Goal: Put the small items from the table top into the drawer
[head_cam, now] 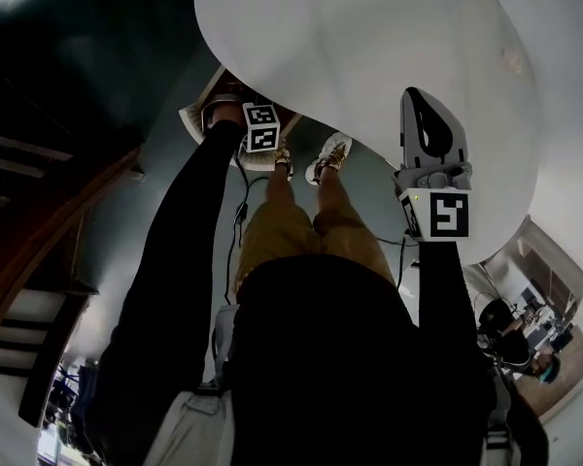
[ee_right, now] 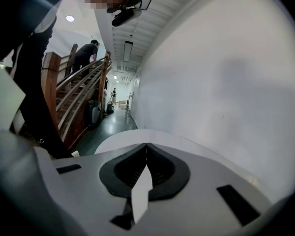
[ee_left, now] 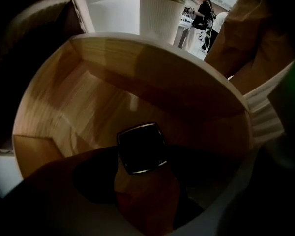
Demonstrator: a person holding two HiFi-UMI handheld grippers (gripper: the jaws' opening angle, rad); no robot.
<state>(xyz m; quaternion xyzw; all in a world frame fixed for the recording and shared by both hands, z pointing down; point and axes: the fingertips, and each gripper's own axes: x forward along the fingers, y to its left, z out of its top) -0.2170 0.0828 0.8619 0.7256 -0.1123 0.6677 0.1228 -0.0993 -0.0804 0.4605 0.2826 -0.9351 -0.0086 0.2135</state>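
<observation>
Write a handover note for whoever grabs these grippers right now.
Left gripper: inside the open wooden drawer, jaws on a dark square item, not yet released.
Right gripper: shut, empty, above the white table top.
No other small items show on the table in view.
Left to do: drop the item in the drawer, then check the table for more.

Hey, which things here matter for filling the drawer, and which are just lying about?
Job: small black square, held in left claw; wooden drawer; white table top; right claw, shut and empty.
Just about: staircase; ribbed white column; bystander.
</observation>
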